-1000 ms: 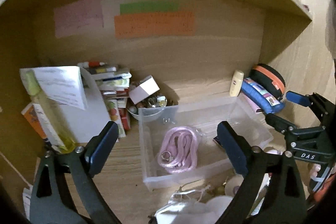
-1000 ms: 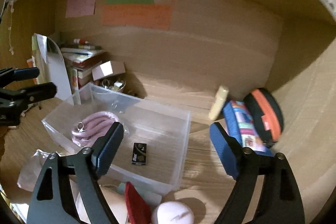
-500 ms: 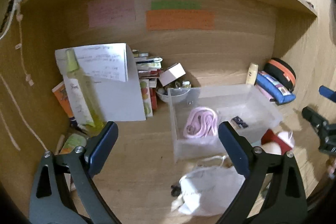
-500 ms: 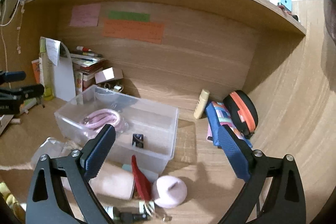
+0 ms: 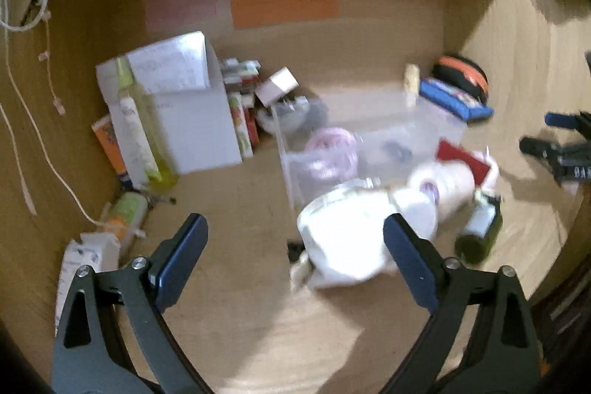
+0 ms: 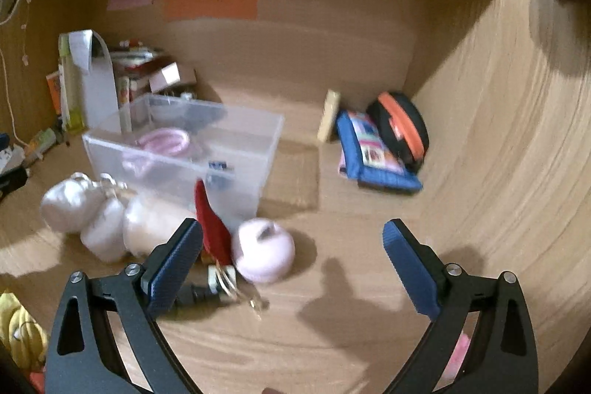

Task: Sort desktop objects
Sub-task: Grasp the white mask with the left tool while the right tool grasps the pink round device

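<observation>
A clear plastic bin stands on the wooden desk, holding a coiled pink cable and a small dark card. In front of it lie a white pouch, pale rolls, a red object, a round pink case and a dark green bottle. My left gripper is open and empty, held back from the pouch. My right gripper is open and empty, just in front of the pink case; it also shows in the left wrist view.
A white box with a yellow-green bottle, stacked books and a small bowl stand at the back left. A blue pencil case, a black and orange case and a cream tube lie at the back right. Sticky notes are on the back wall.
Both grippers have pulled back and up from the bin, so more of the desk and the clutter before the bin shows. Both stay open and empty.
</observation>
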Demonstrator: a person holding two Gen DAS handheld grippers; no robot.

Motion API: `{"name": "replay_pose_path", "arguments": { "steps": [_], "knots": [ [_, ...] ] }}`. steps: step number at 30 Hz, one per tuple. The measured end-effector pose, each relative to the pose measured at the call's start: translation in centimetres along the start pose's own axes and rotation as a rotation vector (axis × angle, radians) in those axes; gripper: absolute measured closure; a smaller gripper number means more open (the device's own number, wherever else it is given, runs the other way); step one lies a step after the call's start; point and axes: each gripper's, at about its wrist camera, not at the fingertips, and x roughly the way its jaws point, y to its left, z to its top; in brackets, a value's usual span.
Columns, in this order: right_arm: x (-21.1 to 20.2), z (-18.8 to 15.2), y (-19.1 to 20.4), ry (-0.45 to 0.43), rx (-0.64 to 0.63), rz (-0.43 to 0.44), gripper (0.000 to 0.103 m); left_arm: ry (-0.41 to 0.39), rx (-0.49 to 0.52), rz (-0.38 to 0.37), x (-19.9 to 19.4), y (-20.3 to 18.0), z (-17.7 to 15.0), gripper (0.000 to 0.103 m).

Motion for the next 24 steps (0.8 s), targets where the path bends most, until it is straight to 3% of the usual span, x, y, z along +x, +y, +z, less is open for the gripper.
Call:
{"name": "replay_pose_path", "arguments": {
  "steps": [4,11,24],
  "knots": [
    [1.4,-1.4,-0.7,0.059,0.017,-0.003,0.006,0.075,0.013,-0.021,1.6,-0.8,-1.7,0.01],
    [4.5,-3.3,-1.4,0.165,0.044,0.04,0.007,0.18,0.024,-0.04,5.0,-1.8,-2.8,0.02],
    [9.0,-2.1,-0.1,0.241,-0.002,0.119,0.011,0.245,0.041,-0.034,8.7,-2.5,-1.0,0.02]
  ]
}}
